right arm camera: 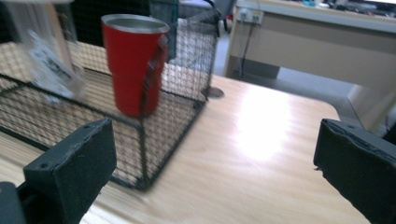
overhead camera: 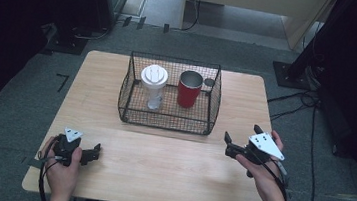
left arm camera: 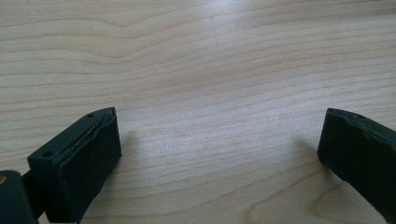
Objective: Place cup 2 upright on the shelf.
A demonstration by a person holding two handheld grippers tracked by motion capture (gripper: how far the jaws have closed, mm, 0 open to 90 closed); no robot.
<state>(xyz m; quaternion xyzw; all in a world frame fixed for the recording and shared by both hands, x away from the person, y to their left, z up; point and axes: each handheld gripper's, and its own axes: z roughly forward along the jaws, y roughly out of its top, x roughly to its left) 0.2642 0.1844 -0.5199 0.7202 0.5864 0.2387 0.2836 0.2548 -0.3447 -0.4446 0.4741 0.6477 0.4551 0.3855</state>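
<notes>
A black wire basket (overhead camera: 135, 111) stands at the middle back of the wooden table (overhead camera: 160, 159). Inside it stand a clear bottle with a white lid (overhead camera: 153, 85) and a red cup (overhead camera: 188, 90) with a steel rim. My left gripper (overhead camera: 94, 153) rests low over the table's front left, open, with bare wood between its jaws (left arm camera: 219, 154). My right gripper (overhead camera: 241, 136) hovers at the front right, open and empty, just right of the basket (right arm camera: 154, 135). In the right gripper view the red cup (right arm camera: 130, 60) stands upright and the bottle (right arm camera: 42, 51) is blurred.
A round grommet (right arm camera: 215, 92) sits in the tabletop behind the basket. Beyond the table are a light desk (overhead camera: 257, 3), dark equipment stands and cables on the grey floor (overhead camera: 311, 109). Bare wood lies between the two grippers.
</notes>
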